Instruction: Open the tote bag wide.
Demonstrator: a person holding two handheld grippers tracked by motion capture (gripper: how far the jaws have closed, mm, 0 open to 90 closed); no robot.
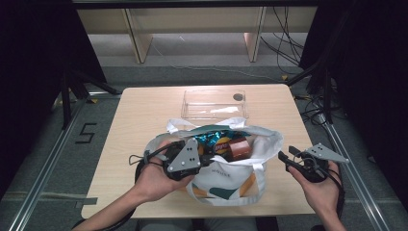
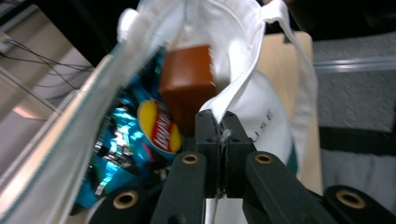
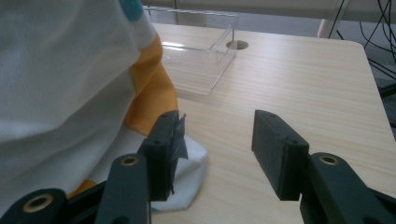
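— Left gripper [image 1: 204,159] fingers [image 2: 205,135]? Clamped on tote bag [image 1: 226,175] rim, mid-worktop [image 1: 144,110], holding the mouth open over chip packet [image 2: 156,126] and brown box [image 2: 187,79].
— Right gripper [image 1: 287,159], at 3 o'clock? Fingers [image 3: 275,149] apart, empty, waiting.

The tote bag [image 1: 226,175] is white, with orange and dark teal shapes on its front and small dark lettering. Inside the bag, a shiny teal crisp packet [image 2: 126,140] carries a yellow and red logo, beside a reddish-brown box [image 2: 187,84]. The bench [image 1: 144,115] is pale wood grain. Both tongs are black
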